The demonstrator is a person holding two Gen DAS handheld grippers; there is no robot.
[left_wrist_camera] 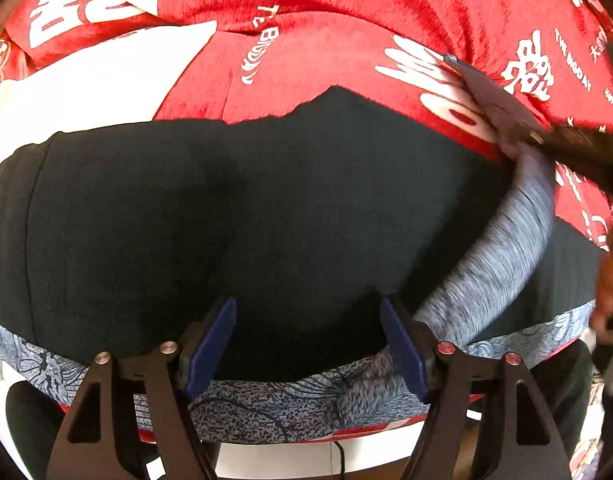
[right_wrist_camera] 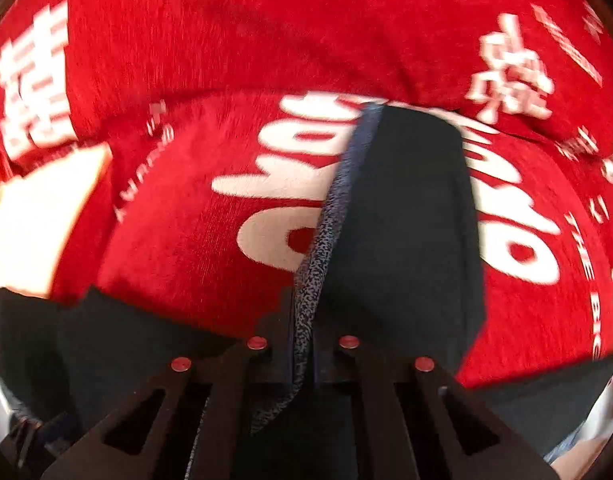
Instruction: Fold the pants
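My right tongs [right_wrist_camera: 304,344] were clamped on the pants' [left_wrist_camera: 242,220] patterned waistband [right_wrist_camera: 322,232], lifting it, blurred, over the red blanket [right_wrist_camera: 210,60]. My left tongs [left_wrist_camera: 308,344] stood wide open, empty, above the flat black cloth. Probably mid-fold; next, carry it across.

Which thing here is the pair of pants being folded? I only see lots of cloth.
Start from the big red blanket with white lettering that covers the surface. On it lies a broad black cloth: the pants. Unlike the blanket, they are plain black with a speckled grey waistband, and the right gripper pinches one edge of them.
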